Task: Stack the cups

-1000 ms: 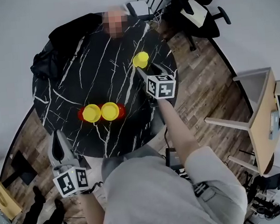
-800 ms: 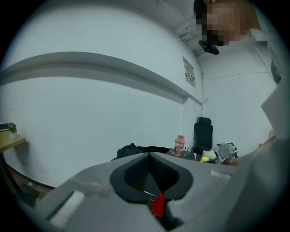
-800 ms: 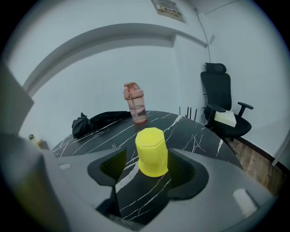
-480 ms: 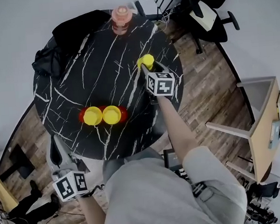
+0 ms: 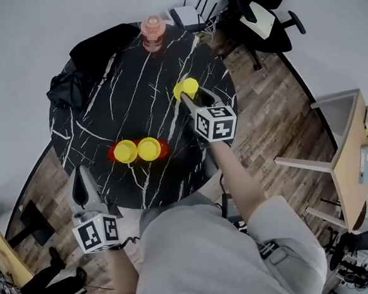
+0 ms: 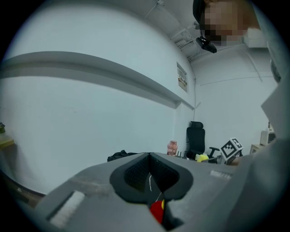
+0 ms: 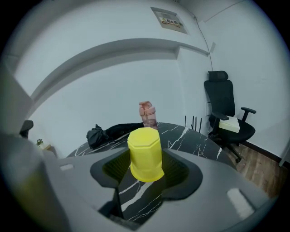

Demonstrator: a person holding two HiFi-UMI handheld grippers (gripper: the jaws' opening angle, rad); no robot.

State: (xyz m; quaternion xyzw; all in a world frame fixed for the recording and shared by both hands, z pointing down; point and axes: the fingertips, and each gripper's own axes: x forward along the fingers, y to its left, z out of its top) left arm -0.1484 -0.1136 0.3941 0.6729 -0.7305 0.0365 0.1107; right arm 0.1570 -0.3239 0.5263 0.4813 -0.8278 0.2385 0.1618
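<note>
Glossy black stone-look surface (image 5: pixel 128 84) veined in white, with a faint sheen; smooth yellow plastic cup (image 7: pixel 145 154), faceted, satin rather than shiny; two more yellow cups (image 5: pixel 125 151) of the same plastic over shiny red cups (image 5: pixel 163 145); crumpled matt black cloth (image 5: pixel 77 75) at the far rim; translucent pink plastic bottle (image 5: pixel 153 33); brown wood-plank floor (image 5: pixel 264 124), dull and grainy; matt black upholstered office chair (image 7: pixel 222 104); matt grey plastic shell on the left gripper (image 6: pixel 150 177), ribbed matt black fingers (image 6: pixel 136 172), flat black-and-white printed marker cube (image 5: pixel 95 233)
</note>
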